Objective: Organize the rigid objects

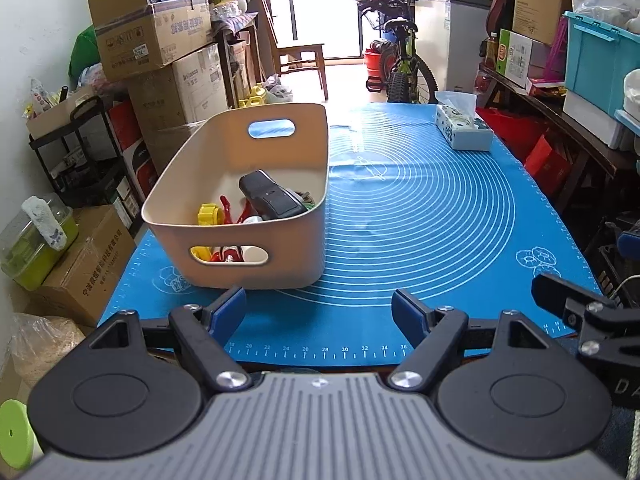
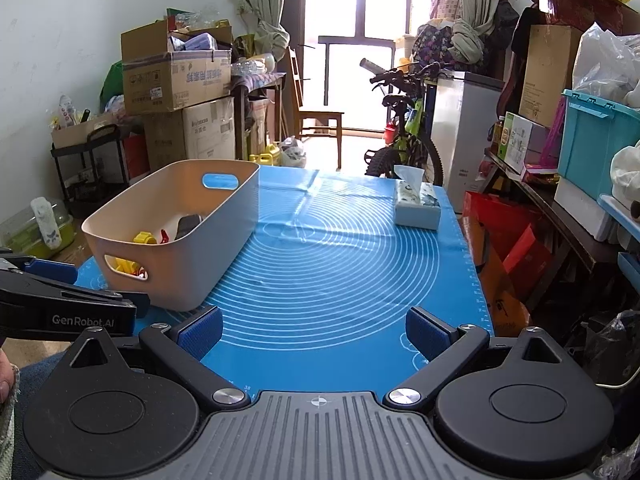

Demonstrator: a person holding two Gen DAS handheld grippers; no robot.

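Note:
A beige plastic bin with handle cut-outs stands on the left of a blue baking mat. Inside lie a black device, a yellow piece and red pieces. My left gripper hovers open over the mat's near edge, just in front of the bin, with nothing between its blue pads. In the right wrist view the bin sits to the left on the mat. My right gripper stands open and empty. The left gripper's body shows at the left edge.
A tissue box rests at the mat's far right, also seen as the tissue box. Cardboard boxes stack at the left, a bicycle stands beyond the table, and a cluttered shelf with a teal crate runs along the right.

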